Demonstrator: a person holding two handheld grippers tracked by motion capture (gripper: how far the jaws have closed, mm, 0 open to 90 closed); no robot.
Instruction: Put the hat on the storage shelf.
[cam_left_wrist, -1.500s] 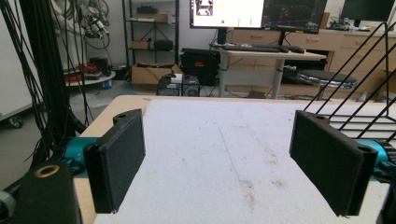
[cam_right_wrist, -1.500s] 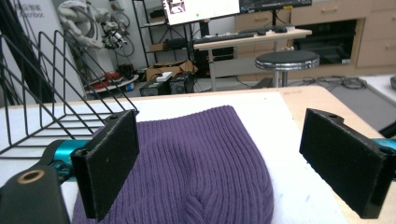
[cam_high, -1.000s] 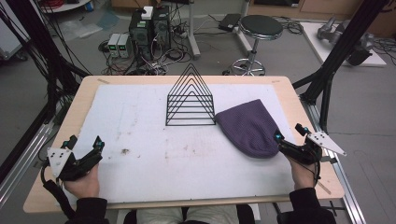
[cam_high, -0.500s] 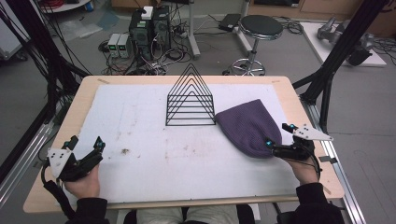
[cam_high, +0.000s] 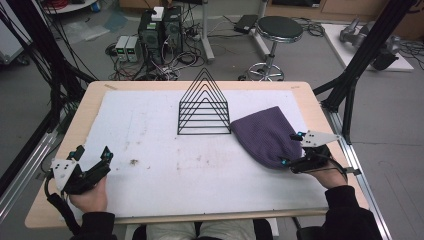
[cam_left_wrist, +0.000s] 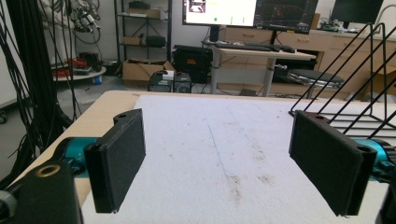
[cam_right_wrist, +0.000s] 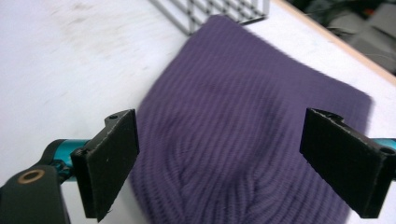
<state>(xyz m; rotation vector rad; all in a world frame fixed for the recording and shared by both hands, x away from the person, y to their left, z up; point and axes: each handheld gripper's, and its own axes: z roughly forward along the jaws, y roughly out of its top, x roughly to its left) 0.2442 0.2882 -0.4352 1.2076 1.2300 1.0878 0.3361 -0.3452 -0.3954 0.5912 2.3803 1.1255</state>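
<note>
A purple knitted beanie (cam_high: 265, 135) lies flat on the white mat, right of a black wire rack (cam_high: 203, 107). My right gripper (cam_high: 291, 149) is open and hovers over the beanie's near right edge. In the right gripper view the beanie (cam_right_wrist: 243, 140) spreads between and below the two wide-apart jaws, and the rack's base (cam_right_wrist: 219, 11) shows at the top. My left gripper (cam_high: 92, 157) is open near the front left corner of the mat, with nothing between its jaws. The left gripper view looks across the bare mat, with the rack (cam_left_wrist: 359, 93) at the right.
A white mat (cam_high: 150, 135) with a few brown stains covers most of the wooden table (cam_high: 85, 107). Black frame struts rise at both sides of the table. A stool (cam_high: 277, 30) and computer boxes (cam_high: 157, 30) stand on the floor behind.
My right gripper has moved left and slightly forward, from the table's right edge onto the beanie's near edge. The left gripper has stayed put.
</note>
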